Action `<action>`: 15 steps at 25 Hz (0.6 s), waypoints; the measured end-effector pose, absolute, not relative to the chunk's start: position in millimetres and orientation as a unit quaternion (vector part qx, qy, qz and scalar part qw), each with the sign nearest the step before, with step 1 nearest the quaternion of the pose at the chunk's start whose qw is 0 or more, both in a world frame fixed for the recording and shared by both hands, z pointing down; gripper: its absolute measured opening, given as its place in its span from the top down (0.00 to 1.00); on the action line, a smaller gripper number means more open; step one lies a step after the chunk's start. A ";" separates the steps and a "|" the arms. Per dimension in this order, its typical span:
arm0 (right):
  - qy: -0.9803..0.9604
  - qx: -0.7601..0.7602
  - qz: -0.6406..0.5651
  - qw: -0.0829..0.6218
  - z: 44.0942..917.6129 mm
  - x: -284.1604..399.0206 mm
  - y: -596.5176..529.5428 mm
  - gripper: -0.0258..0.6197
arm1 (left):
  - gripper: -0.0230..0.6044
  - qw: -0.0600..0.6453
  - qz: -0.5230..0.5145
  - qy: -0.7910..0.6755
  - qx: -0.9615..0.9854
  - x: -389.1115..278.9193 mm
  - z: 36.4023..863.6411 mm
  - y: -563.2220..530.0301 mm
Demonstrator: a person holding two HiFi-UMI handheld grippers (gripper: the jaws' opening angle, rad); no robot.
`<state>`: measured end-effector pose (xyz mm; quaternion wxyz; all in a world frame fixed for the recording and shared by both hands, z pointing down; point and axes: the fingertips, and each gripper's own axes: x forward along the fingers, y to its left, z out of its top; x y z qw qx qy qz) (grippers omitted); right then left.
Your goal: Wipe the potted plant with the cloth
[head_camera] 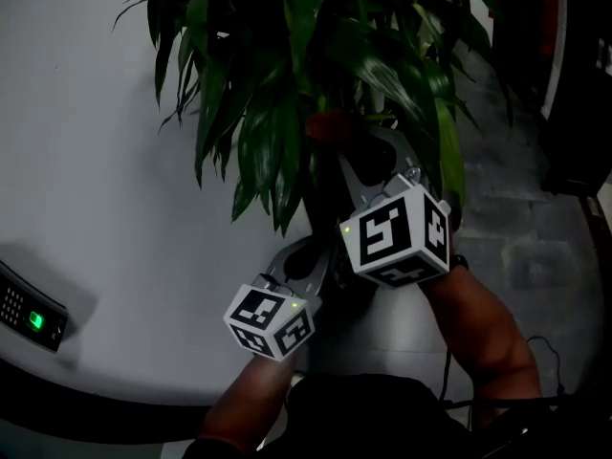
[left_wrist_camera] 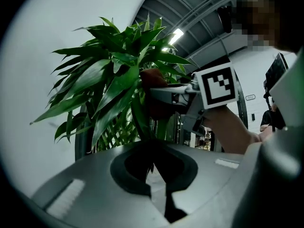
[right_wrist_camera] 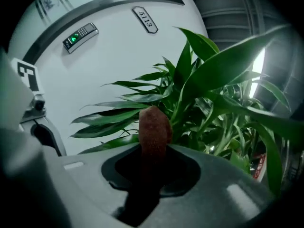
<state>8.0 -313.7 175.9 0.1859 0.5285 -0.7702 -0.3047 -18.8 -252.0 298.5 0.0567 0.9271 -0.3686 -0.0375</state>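
Note:
The potted plant (head_camera: pixel 277 94) fills the upper middle with long glossy green leaves; its pot is hidden in the dark below. My right gripper (head_camera: pixel 330 134) reaches up into the foliage, shut on a reddish-brown cloth (head_camera: pixel 326 125). That cloth (right_wrist_camera: pixel 153 127) sticks up out of its jaws against the leaves (right_wrist_camera: pixel 213 89). My left gripper (head_camera: pixel 304 247) sits lower and to the left, under hanging leaf tips. Its jaws (left_wrist_camera: pixel 153 167) are shut with a dark drooping leaf (left_wrist_camera: pixel 141 122) running down between them. From there the right gripper (left_wrist_camera: pixel 166 94) and cloth (left_wrist_camera: pixel 152 77) show among the leaves.
A curved white wall (head_camera: pixel 86 161) stands behind the plant, with a keypad showing a green light (head_camera: pixel 33 318) at lower left and a number plate (right_wrist_camera: pixel 145 19) higher up. Grey tiled floor (head_camera: pixel 516 228) lies to the right. A person stands far off (left_wrist_camera: pixel 270 115).

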 end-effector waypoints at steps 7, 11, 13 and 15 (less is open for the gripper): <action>-0.725 0.517 -0.373 0.260 173.7 -4.7 -344.6 0.85 | 0.94 0.057 -0.047 -0.363 0.929 -17.4 293.8 -248.1; -0.686 0.488 -0.442 0.310 186.1 -14.7 -342.9 0.85 | 0.93 0.061 -0.050 -0.364 0.928 -18.0 293.9 -247.7; -0.677 0.474 -0.461 0.324 189.7 -18.8 -336.9 0.85 | 0.94 0.063 -0.050 -0.366 0.927 -18.2 294.5 -247.8; -0.676 0.461 -0.470 0.331 193.1 -21.2 -331.3 0.85 | 0.94 0.064 -0.051 -0.369 0.926 -18.5 295.1 -248.1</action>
